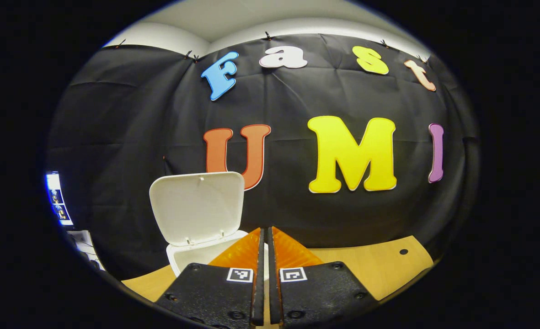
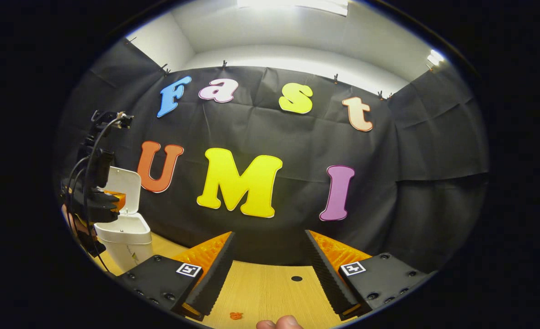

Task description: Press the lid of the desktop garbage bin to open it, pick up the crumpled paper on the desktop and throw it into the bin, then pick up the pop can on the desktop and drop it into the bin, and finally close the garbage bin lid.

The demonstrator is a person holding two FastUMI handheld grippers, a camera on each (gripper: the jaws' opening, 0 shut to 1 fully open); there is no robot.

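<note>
- The bin [image 1: 192, 258] is seen at the left of the table [image 1: 379, 269], against the booth wall, with its lid [image 1: 198, 205] swung up and standing nearly upright behind the opening.
- The lid being already up, the opening step is judged done; which of the later steps is in hand cannot be settled from these views.
- The left gripper [image 1: 265, 269] is held just in front of the bin, its fingers drawn narrow with a slim gap between them and nothing seen gripped.
- In the right gripper view the left gripper [image 2: 100, 201] is found close beside the bin [image 2: 125, 237], at about the height of its rim.
- The right gripper [image 2: 267, 274] is held well apart from the bin, over bare table [image 2: 270, 285], its fingers spread wide and empty.
- Neither the crumpled paper nor the pop can is made out on the stretches of table that are seen; the inside of the bin is hidden by its wall, so it cannot be told whether either has gone in.
- If both are inside, the next move is judged to be pressing the lid down from behind its top edge; otherwise the paper must first be found and gripped.
- A small orange scrap [image 2: 236, 315] lies on the table near the right gripper; what it is cannot be told.
- A fingertip [image 2: 281, 323] is cut off at the lower edge of that view.
</note>
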